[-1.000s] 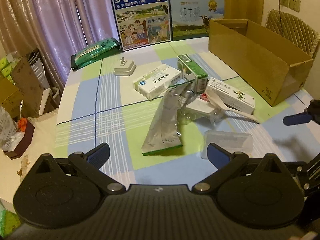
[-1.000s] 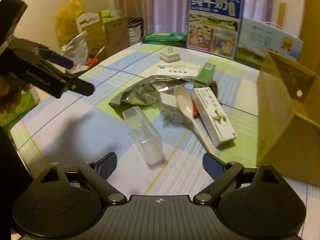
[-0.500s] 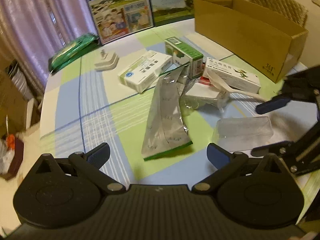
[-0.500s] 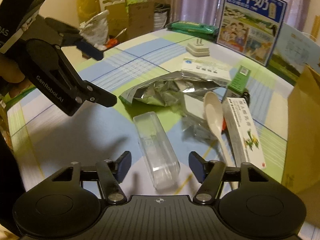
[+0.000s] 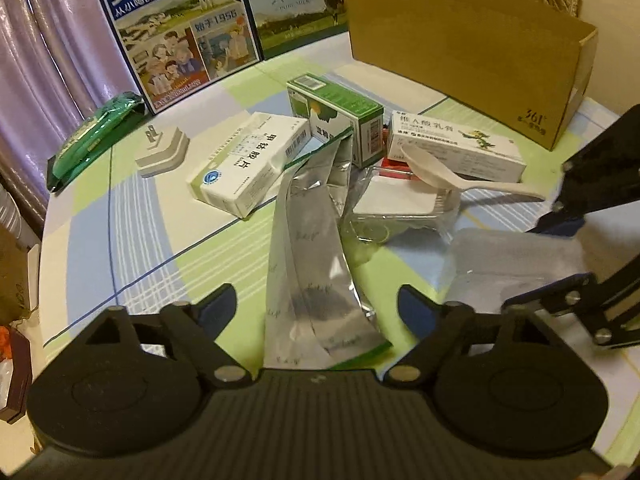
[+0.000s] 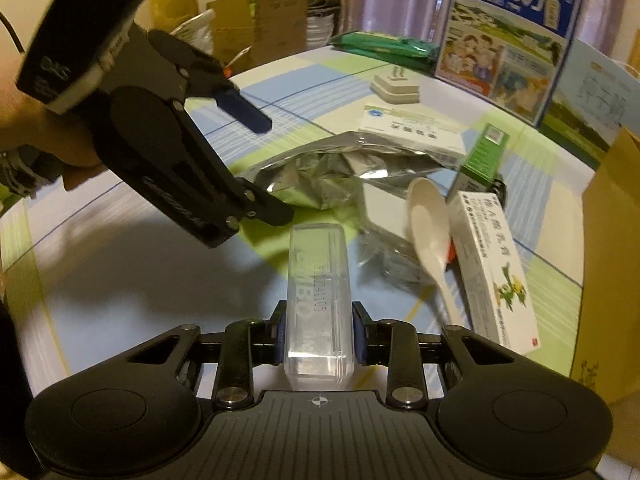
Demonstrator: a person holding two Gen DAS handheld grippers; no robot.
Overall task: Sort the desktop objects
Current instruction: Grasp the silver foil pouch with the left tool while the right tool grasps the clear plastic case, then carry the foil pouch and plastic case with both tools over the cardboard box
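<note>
I note the clear, smooth, glossy plastic case [image 6: 318, 300] clamped between my right tongs [image 6: 319, 334], which are matt black plastic with blue pads. Crinkled silver foil pouch [image 5: 316, 264]: shiny, creased. White plastic spoon [image 6: 430, 224]: smooth, slight sheen. Brown corrugated cardboard box [image 5: 468, 46]: matt. Desk [image 5: 132, 236] cover: checked, smooth-looking, material uncertain.

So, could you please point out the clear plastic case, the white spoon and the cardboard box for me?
clear plastic case [image 6: 318, 280]: right wrist view, middle of its top face.
white spoon [image 6: 428, 216]: right wrist view, on the bowl.
cardboard box [image 5: 460, 48]: left wrist view, on the near side wall.
</note>
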